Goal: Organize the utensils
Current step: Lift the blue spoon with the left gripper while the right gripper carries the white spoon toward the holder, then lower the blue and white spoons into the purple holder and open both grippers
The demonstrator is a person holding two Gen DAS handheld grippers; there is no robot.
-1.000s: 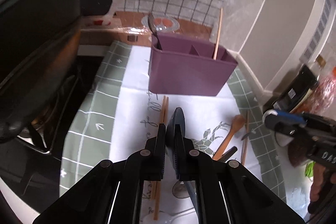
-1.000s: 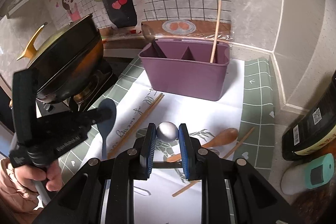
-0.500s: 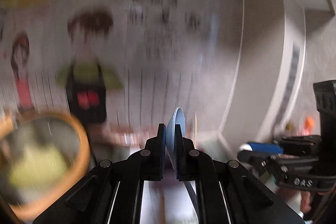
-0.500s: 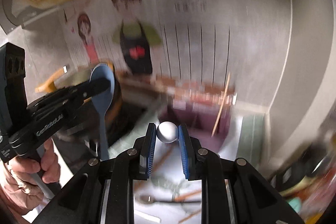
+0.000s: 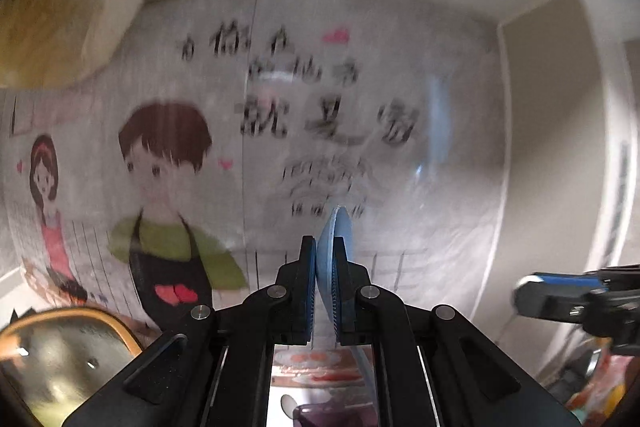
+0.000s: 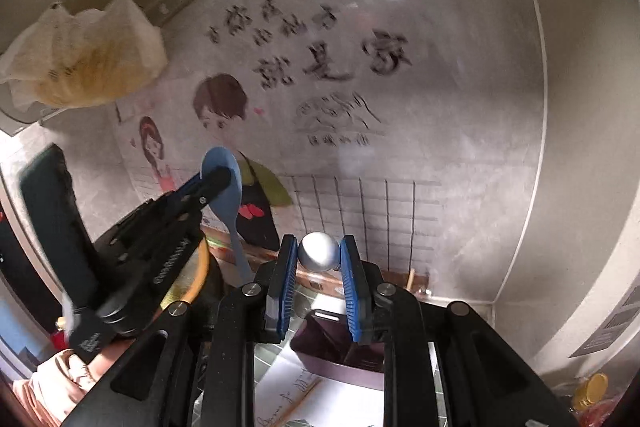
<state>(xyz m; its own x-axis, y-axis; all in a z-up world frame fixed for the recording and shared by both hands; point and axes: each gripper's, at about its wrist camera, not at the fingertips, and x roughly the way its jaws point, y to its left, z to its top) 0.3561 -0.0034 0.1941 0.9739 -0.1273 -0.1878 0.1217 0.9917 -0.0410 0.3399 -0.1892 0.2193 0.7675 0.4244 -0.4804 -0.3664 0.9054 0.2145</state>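
1. Your left gripper [image 5: 325,251] is clamped on the blue spoon [image 5: 334,239], bowl up, handle hanging below the fingers; a second ago it was low over the mat, now it is raised and faces the wall poster [image 5: 160,187].
2. Your right gripper [image 6: 319,259] pinches the bowl of the steel spoon [image 6: 319,251] between its pads; it too has lifted off the mat since a second ago.
3. The purple caddy [image 6: 340,347] now sits below both grippers, at the bottom of each view; a wooden chopstick [image 6: 411,277] stands in its right end.
4. Both spoons are clear of the mat, so I judge the pickup done and the drop into the caddy next.
5. Tip each handle down over a compartment before you let go; the steel bowl is round and may slip.
6. Mind the pot [image 5: 60,355] to the left.
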